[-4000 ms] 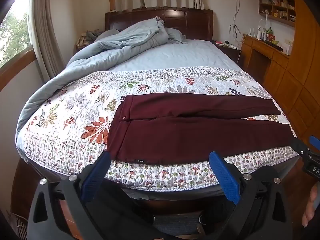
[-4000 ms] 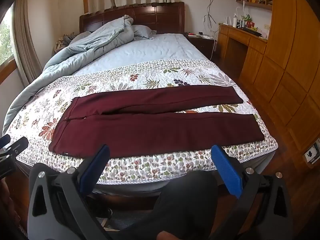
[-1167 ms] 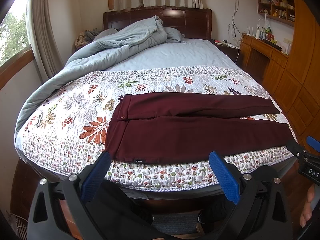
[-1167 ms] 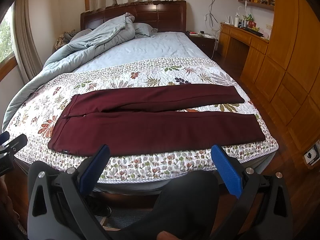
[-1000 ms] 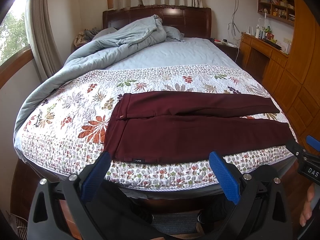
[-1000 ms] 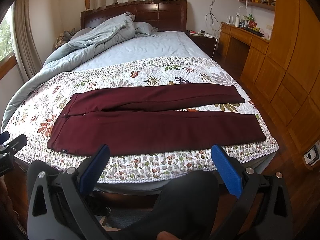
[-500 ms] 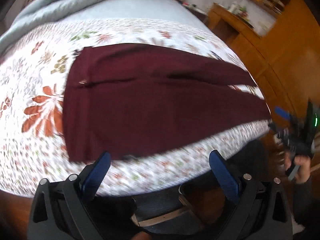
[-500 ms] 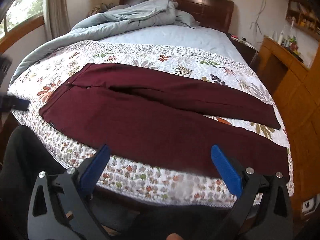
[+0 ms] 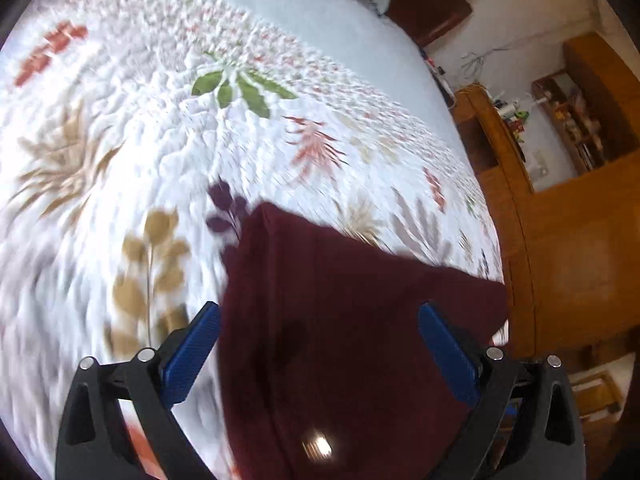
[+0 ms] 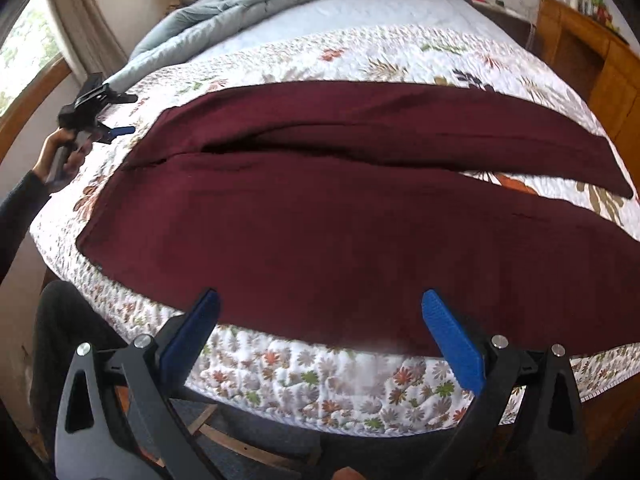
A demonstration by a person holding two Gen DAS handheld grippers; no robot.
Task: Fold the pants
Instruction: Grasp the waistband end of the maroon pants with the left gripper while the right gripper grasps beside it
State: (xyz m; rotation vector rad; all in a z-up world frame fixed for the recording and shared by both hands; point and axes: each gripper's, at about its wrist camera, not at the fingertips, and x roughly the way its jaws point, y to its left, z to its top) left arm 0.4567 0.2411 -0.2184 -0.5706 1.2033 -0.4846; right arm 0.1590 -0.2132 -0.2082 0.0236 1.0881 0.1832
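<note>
Left gripper (image 9: 319, 354): black angular frame, two blue ribbed finger pads (image 9: 191, 350) at 7 and 5 o'clock, silver screw heads along the arms and triangular cut-outs in the outer struts. Right gripper (image 10: 320, 338): same black frame, same blue ribbed pads (image 10: 450, 338), the same paired silver screws on each side. In the right wrist view, at 9 o'clock, a hand (image 10: 60, 154) emerges from a dark long sleeve (image 10: 18, 204) on a black handle with blue-tipped fingers; dark trousers (image 10: 64, 320) appear at 8 o'clock.
</note>
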